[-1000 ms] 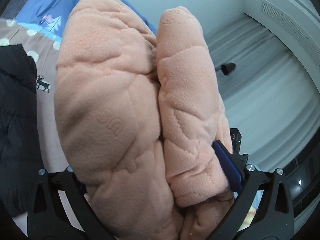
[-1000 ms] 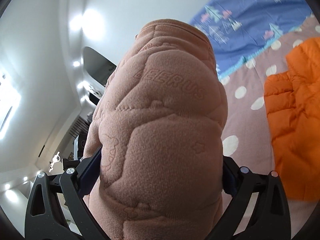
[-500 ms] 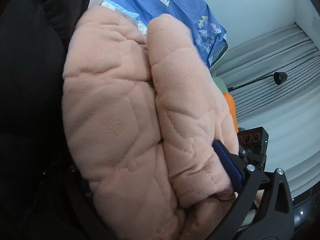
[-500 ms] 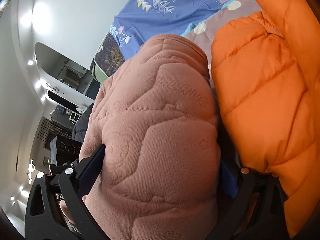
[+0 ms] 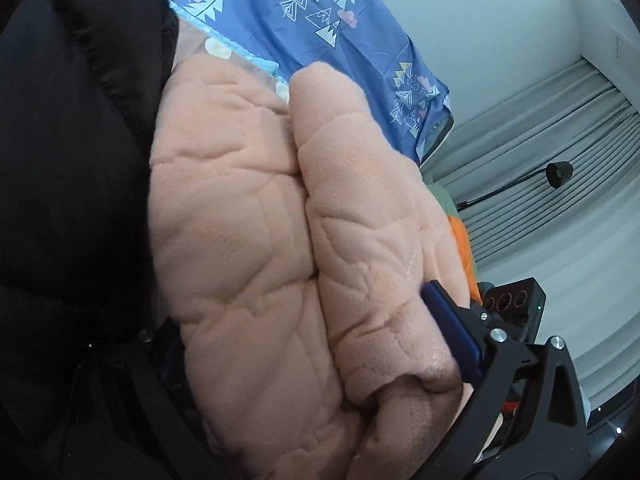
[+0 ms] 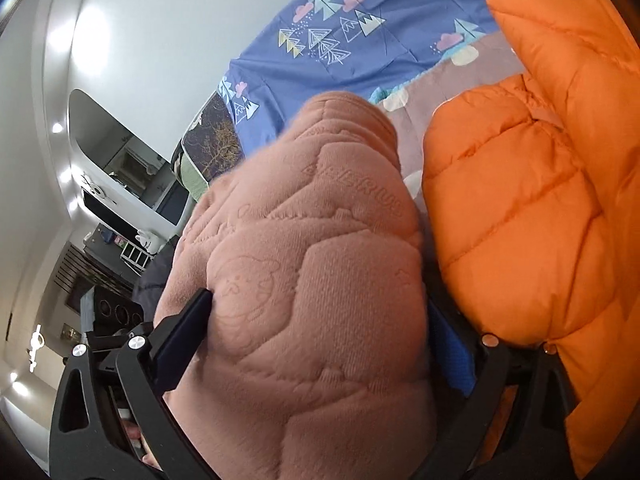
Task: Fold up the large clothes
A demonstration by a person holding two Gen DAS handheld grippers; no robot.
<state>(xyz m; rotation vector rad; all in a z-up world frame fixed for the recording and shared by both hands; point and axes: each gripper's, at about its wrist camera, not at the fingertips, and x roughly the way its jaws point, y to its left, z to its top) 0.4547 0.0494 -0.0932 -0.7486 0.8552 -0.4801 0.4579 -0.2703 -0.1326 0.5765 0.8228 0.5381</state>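
Note:
A thick peach fleece garment (image 5: 280, 248) fills the left wrist view, bunched in two folds. My left gripper (image 5: 316, 340) is shut on it; the blue pad of its right finger (image 5: 452, 336) presses into the fabric, and the left finger is hidden in shadow. In the right wrist view the same peach fleece garment (image 6: 304, 288), embossed with bears and letters, bulges between my right gripper (image 6: 320, 344), which is shut on it. Both fingers (image 6: 180, 340) dig into its sides.
A black puffer jacket (image 5: 68, 184) crowds the left of the left wrist view. An orange puffer jacket (image 6: 540, 208) lies close on the right of the right wrist view. Beneath is a bed with a dotted brown cover (image 6: 424, 96) and a blue tree-print sheet (image 6: 360, 32). Grey curtains (image 5: 560, 208) hang beyond.
Both grippers have carried the fleece down and forward towards the bed. The black jacket now looms at the left and the orange jacket has come much closer on the right. Both grips hold.

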